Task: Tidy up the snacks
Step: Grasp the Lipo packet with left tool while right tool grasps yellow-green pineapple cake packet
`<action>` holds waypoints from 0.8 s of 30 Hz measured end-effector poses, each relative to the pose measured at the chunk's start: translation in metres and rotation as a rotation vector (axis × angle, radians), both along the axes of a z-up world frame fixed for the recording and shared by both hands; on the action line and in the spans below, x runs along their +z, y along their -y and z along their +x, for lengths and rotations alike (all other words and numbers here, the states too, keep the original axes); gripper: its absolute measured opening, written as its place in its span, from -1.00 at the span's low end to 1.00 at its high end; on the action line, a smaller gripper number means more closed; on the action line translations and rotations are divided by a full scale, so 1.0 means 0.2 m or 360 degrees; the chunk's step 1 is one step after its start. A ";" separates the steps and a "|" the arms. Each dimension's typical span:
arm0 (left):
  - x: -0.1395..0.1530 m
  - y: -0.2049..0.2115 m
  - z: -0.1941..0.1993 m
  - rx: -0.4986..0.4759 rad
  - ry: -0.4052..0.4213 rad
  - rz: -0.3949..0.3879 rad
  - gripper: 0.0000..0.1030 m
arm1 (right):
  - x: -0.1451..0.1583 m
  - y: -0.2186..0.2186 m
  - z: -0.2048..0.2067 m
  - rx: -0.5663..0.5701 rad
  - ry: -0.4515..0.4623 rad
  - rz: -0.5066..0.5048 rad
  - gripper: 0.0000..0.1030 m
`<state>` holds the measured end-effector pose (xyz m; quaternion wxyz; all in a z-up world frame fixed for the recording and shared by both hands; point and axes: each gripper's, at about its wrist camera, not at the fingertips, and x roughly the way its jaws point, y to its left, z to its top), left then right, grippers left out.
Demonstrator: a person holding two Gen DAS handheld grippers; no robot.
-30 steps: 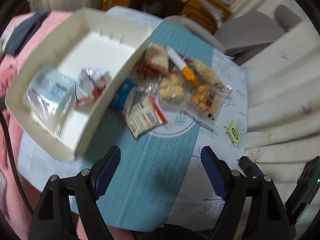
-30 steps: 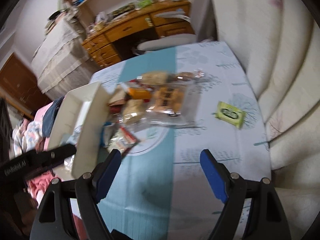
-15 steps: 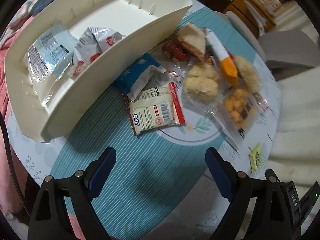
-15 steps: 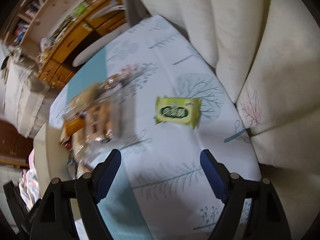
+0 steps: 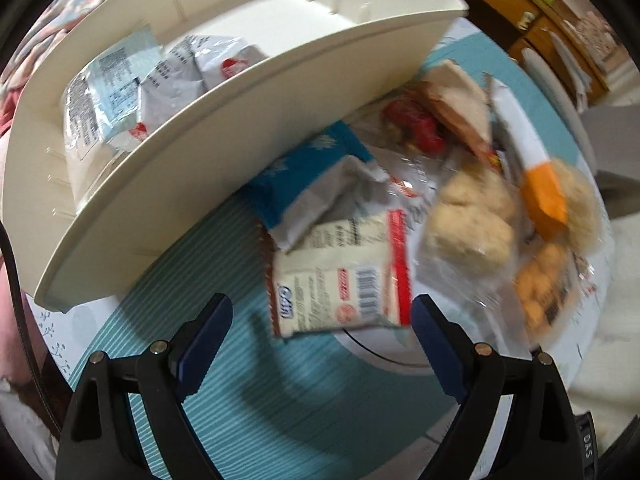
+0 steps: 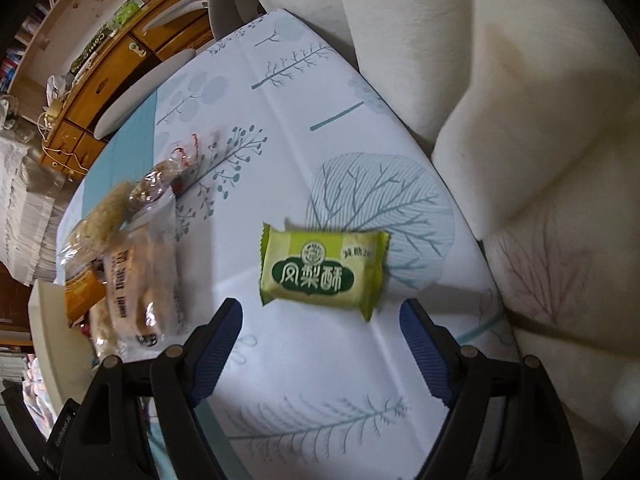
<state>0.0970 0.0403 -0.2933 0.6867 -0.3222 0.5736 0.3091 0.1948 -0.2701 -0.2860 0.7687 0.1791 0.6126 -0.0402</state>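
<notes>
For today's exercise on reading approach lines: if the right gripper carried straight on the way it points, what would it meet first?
Most likely the green snack packet, lying alone on the tablecloth just ahead of the open right gripper and roughly centred between its fingers. Nothing shows in between, though depth is hard to judge in this view.

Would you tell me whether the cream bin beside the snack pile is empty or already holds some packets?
Partly filled. The cream bin holds a light blue packet and a silver packet at one end; the rest of its floor is bare.
</notes>
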 end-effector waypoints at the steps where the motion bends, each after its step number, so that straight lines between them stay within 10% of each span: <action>1: -0.01 -0.01 0.00 0.0012 -0.0009 0.0004 0.75 | -0.01 -0.01 0.01 0.0007 0.0001 -0.0018 0.58; 24: -0.19 -0.10 0.14 -0.0033 -0.0045 0.0090 0.65 | -0.06 -0.09 0.16 0.0222 0.0019 -0.0231 0.22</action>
